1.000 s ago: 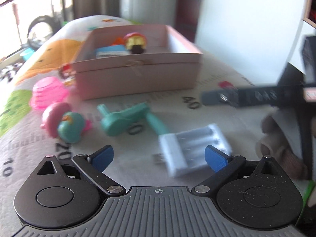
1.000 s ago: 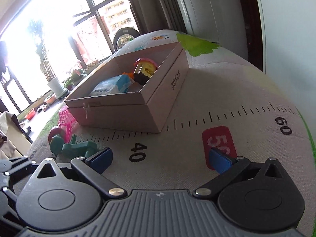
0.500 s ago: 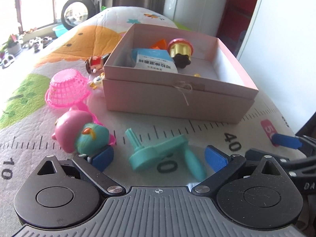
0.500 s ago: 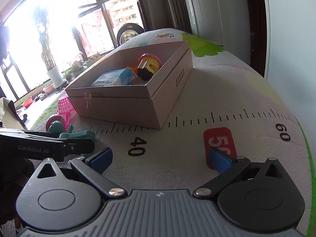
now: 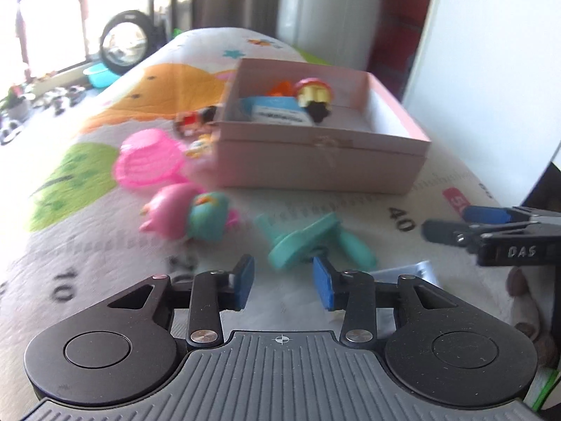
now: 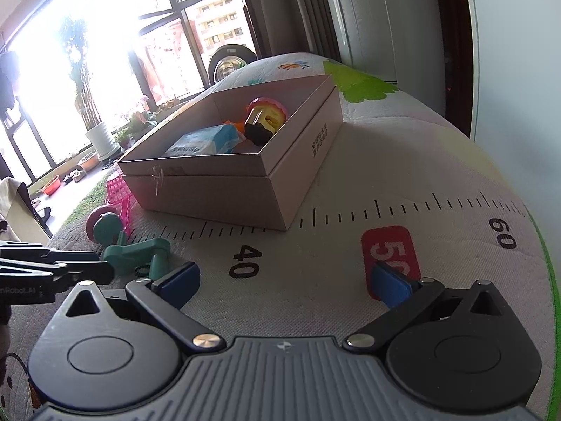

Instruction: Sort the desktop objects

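A pink box [image 5: 322, 165] holds a blue packet [image 5: 277, 110] and a red-topped toy [image 5: 313, 98]; it also shows in the right wrist view [image 6: 224, 189]. A teal toy [image 5: 315, 242] lies on the mat just beyond my left gripper [image 5: 283, 284], whose jaws stand partly closed and empty, a gap between the pads. A pink-and-teal round toy [image 5: 189, 217] lies to its left. A white charger [image 5: 410, 273] is partly hidden behind the right finger. My right gripper [image 6: 285, 280] is open and empty over the mat near the "40" mark.
A pink basket [image 5: 150, 163] and small figures [image 5: 194, 121] lie left of the box. The right gripper's fingers [image 5: 491, 231] reach in from the right of the left wrist view. The mat [image 6: 420, 161] drops off at its right edge.
My left gripper's jaws have narrowed from wide open to partly closed, and it has pulled back and shifted slightly. The right gripper has barely moved.
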